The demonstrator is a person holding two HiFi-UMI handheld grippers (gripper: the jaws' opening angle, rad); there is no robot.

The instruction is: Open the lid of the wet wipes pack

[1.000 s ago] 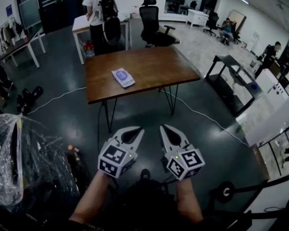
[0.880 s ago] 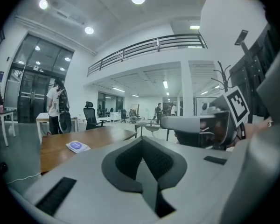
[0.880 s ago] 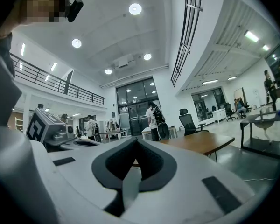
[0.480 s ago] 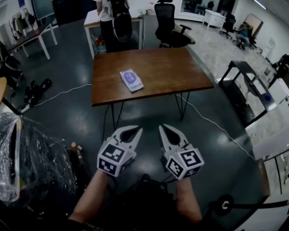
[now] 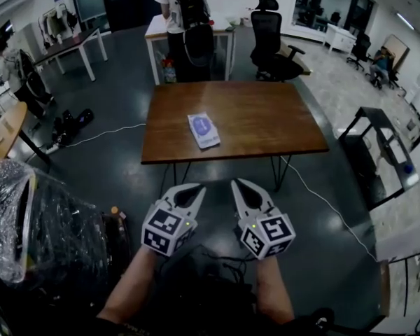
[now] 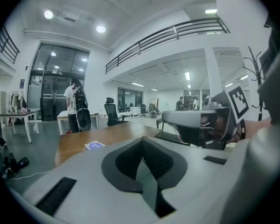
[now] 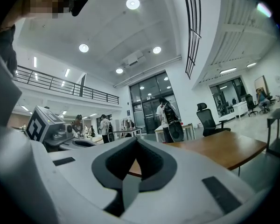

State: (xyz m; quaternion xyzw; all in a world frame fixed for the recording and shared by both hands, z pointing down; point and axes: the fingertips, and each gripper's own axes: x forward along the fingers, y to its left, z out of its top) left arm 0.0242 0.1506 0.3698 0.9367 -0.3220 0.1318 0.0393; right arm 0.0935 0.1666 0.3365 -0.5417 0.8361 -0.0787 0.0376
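Nearest, the left gripper (image 5: 194,191) and right gripper (image 5: 239,187) are held side by side, jaws together on nothing, because the wet wipes pack (image 5: 204,130) lies well ahead, flat on the brown surface (image 5: 273,117), seemingly unopened.

The wet wipes pack (image 5: 204,130) lies on the table (image 5: 266,117), with an office chair (image 5: 269,30) behind.

Wooden table (image 5: 266,117), black office chair (image 5: 269,30), plastic-wrapped bundle (image 5: 14,222)

Apparently no legible text or labels.
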